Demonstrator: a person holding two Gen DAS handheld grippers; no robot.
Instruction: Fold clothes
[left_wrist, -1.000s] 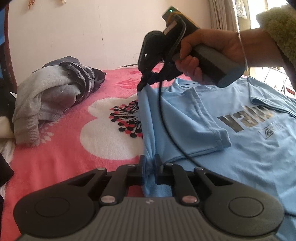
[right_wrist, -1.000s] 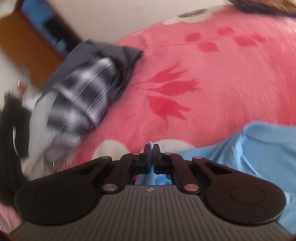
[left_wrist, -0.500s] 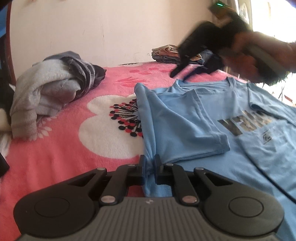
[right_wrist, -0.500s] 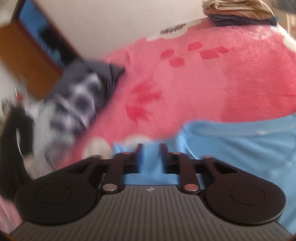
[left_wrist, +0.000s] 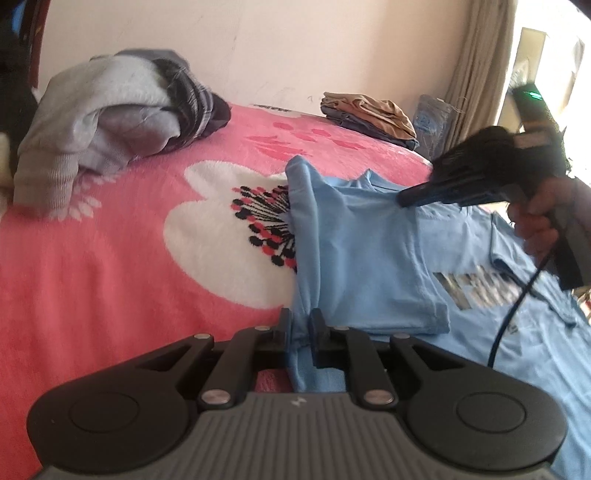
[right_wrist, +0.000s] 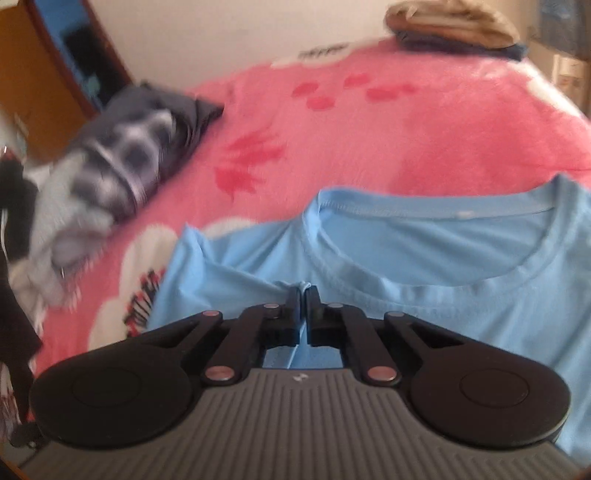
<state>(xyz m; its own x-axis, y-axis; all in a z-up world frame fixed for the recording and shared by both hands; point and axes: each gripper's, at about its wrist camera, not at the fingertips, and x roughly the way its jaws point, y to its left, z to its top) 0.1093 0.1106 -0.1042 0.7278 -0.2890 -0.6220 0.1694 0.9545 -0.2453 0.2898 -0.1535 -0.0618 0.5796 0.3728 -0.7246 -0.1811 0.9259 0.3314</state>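
Since the earlier frame, the right tongs (right_wrist: 304, 295) have let go of the shirt's corner and re-pinched near the collar, closed on a small tuck. Left tongs (left_wrist: 303, 323), their jaws opening slightly, pinch the blue T-shirt (left_wrist: 369, 258) at its folded side edge, bottom centre of frame. It lies on the pink bed (left_wrist: 129, 258), one sleeve folded in. To fold cleanly, both grips should probably lift together, keeping that edge taut and straight.
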